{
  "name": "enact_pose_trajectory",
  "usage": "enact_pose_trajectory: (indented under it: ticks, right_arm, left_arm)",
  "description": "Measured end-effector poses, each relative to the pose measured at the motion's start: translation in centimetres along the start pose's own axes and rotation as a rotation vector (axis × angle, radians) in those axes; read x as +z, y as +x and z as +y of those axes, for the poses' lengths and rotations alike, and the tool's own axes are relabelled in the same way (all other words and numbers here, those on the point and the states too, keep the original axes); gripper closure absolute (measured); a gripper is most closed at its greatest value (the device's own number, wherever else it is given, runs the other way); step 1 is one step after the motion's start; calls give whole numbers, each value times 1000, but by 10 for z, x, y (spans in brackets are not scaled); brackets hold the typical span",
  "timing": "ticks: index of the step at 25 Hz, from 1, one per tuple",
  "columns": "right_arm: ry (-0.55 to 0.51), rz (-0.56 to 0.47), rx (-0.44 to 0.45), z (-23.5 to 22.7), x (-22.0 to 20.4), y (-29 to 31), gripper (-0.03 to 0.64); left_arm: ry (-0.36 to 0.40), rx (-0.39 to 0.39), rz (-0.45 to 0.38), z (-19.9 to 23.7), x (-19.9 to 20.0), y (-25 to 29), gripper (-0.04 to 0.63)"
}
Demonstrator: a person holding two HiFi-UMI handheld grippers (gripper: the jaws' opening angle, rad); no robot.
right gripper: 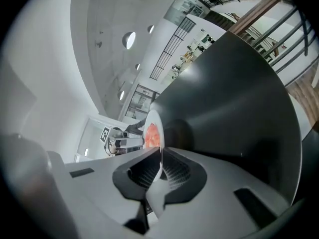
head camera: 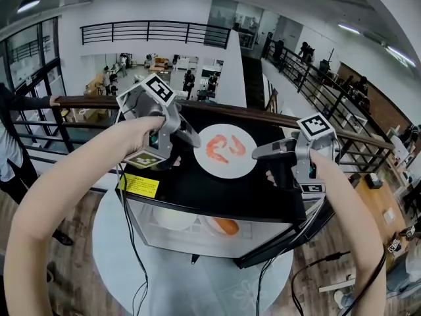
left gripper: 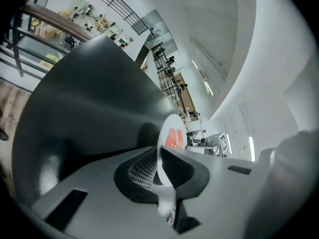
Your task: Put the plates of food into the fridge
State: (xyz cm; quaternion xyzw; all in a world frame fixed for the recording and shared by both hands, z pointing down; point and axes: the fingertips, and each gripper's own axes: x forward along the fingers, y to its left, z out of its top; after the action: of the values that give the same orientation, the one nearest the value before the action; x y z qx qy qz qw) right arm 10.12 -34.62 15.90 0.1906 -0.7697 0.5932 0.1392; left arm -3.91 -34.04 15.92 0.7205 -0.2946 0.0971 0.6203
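Observation:
A white plate with orange shrimp lies on the black top of a small fridge. My left gripper is shut on the plate's left rim, and my right gripper is shut on its right rim. In the left gripper view the plate stands edge-on between the jaws of the left gripper, pads pressing on it. The right gripper view shows the same: the plate's rim is pinched in the right gripper.
The fridge stands on a round white table, its door swung open at the lower right. Inside lie a white plate and a plate with orange food. Cables hang off the front. A railing runs behind.

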Motion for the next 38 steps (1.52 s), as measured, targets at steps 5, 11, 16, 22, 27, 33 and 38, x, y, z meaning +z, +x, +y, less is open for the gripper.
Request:
enact_pose_trajectory:
  ticks: [5,11,16,22,27,33,38]
  right_arm:
    - [9,-7,25,12,-9,1,589]
    - [0,-11,73,28,-28,-12,591]
    - [21,-26,119,54,-53,-26,594]
    - [16,-26,162,74,-110,-24,597]
    - [-44,-42,163,70,-161,-28,597]
    - [-73,-71,196,49,-242,-13,597]
    - [-89,-77,218,25,-270,-1,597]
  left_arm:
    - [-9,-65,3,-8,-5,-16,568]
    - [15,-90,-2,-24,-24,-26,569]
    - [33,-114,-4,-46,-48,-45,569]
    - [64,-144,8,-44,-100,-68,569]
    - [85,-175,7,-35,-156,-68,569]
    - [85,-218,-16,6,-229,-69,569]
    - [80,-244,-24,29,-257,-61,571]
